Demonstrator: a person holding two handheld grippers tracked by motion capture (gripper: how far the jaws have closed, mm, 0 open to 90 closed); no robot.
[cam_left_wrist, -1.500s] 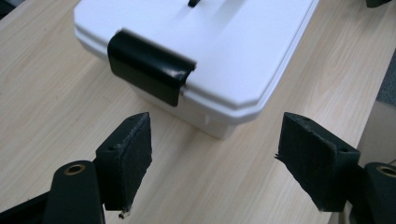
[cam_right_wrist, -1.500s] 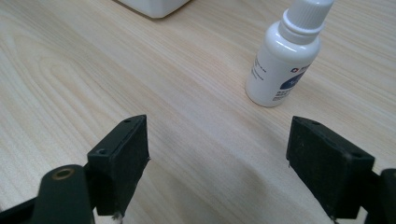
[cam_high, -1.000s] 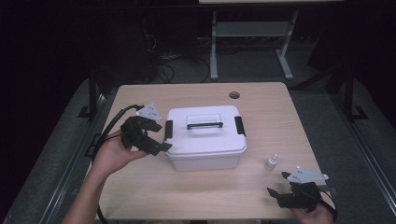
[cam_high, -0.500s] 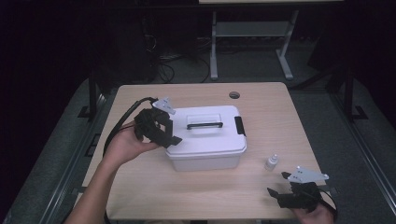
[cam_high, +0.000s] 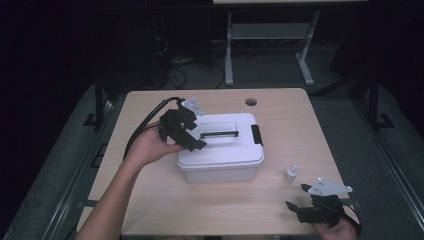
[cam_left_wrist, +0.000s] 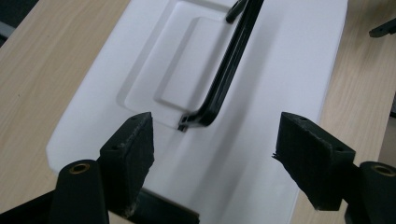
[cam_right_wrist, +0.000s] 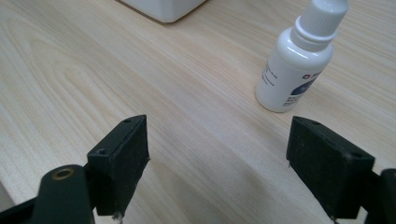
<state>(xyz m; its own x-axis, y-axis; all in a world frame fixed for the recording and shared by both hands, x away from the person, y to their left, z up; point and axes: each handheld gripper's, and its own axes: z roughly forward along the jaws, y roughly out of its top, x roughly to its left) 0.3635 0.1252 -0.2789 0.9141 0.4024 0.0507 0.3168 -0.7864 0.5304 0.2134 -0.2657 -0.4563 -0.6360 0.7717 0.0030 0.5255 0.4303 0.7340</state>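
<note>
Left tool (cam_high: 192, 142), jaws wide and empty, hovers over the white plastic lidded box (cam_high: 220, 148) mid-table. Recommend centring on its black carry handle (cam_left_wrist: 223, 82) before closing. Right tool (cam_high: 300, 210) idles, jaws apart, empty.

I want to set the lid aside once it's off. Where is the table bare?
Bare: the far right corner beyond the box, and the front left. Crowded: front right, with the bottle and right gripper.

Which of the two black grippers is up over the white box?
The left gripper, held open above the lid of the white plastic box near its black handle. The right gripper sits low at the table's near edge, beside the small white bottle.
</note>
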